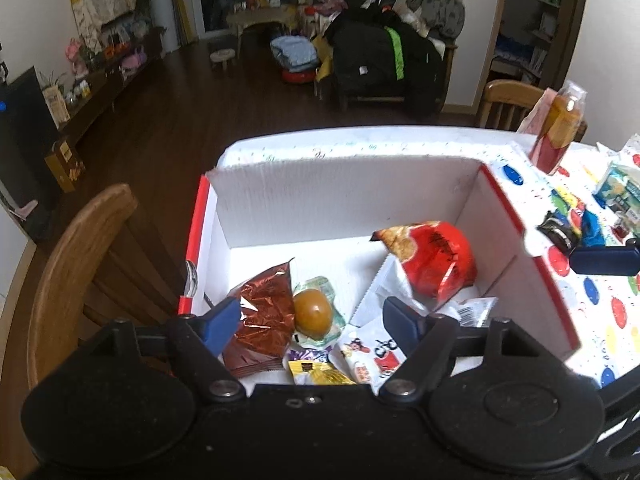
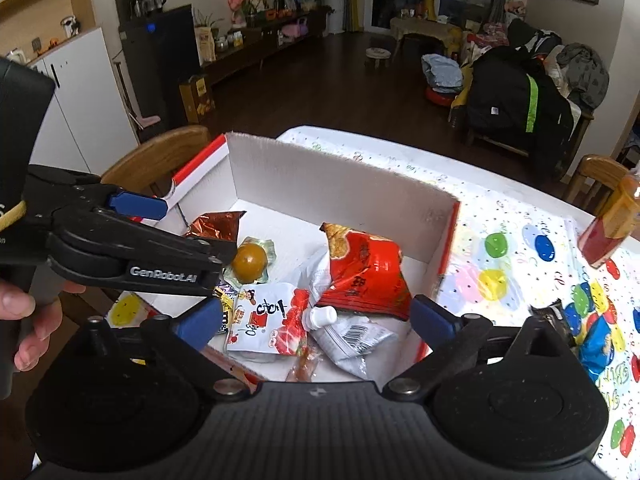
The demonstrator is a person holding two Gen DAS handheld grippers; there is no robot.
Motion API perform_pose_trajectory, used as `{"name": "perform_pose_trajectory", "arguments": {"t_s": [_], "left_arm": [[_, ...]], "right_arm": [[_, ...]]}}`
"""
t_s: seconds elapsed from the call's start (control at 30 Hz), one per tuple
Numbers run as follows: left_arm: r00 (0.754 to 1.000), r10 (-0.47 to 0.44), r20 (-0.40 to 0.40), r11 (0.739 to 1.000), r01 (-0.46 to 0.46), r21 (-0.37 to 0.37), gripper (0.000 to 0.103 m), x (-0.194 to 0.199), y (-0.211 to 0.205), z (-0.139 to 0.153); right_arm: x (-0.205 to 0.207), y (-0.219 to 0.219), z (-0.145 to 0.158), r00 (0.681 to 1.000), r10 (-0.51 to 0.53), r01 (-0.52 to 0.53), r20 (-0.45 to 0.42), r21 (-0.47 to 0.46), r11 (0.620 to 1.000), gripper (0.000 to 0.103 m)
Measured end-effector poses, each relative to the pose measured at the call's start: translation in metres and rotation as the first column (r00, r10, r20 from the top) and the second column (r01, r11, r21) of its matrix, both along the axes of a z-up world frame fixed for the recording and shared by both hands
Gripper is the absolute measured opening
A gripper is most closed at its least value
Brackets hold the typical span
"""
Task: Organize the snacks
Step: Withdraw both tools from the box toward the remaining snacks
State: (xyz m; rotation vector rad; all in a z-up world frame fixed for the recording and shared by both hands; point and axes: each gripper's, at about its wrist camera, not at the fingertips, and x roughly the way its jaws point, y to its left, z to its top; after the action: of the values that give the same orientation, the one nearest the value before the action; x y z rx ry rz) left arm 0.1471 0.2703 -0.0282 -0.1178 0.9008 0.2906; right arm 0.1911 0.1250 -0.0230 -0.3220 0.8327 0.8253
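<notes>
A white cardboard box [image 1: 344,200] with red trim sits on the table and holds several snacks. Among them are a red chip bag [image 1: 432,256], a brown foil packet [image 1: 260,320], an orange jelly cup [image 1: 314,310], a cartoon-printed white pouch [image 1: 372,354] and a yellow packet [image 1: 316,374]. My left gripper [image 1: 312,322] hangs open over the box's near left part, holding nothing. My right gripper [image 2: 316,318] is open and empty above the capped white pouch [image 2: 272,320], beside the red chip bag [image 2: 364,276]. On the tablecloth lie a black packet [image 2: 554,312] and a blue packet [image 2: 596,344].
An orange-filled bottle [image 1: 558,128] stands at the table's far right, with a teal packet [image 1: 618,190] nearby. Wooden chairs stand at the left [image 1: 80,264] and back right [image 1: 508,100]. A hand [image 2: 24,320] holds the left gripper's handle. The table edge runs just behind the box.
</notes>
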Motion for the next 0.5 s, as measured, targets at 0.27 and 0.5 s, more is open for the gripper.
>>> {"name": "perform_pose_trajectory", "arguments": {"t_s": [0.27, 0.5], "left_arm": [[0.996, -0.038, 0.084, 0.999, 0.037, 0.012, 0.084, -0.015, -0.023, 0.025], [0.988, -0.071, 0.14, 0.997, 0.07, 0.012, 0.088, -0.021, -0.053, 0.04]], "right_arm": [[-0.006, -0.038, 0.021, 0.999, -0.038, 0.036, 0.027, 0.057, 0.998, 0.101], [-0.01, -0.08, 0.037, 0.996, -0.066, 0.059, 0.067, 0.104, 0.993, 0.102]]}}
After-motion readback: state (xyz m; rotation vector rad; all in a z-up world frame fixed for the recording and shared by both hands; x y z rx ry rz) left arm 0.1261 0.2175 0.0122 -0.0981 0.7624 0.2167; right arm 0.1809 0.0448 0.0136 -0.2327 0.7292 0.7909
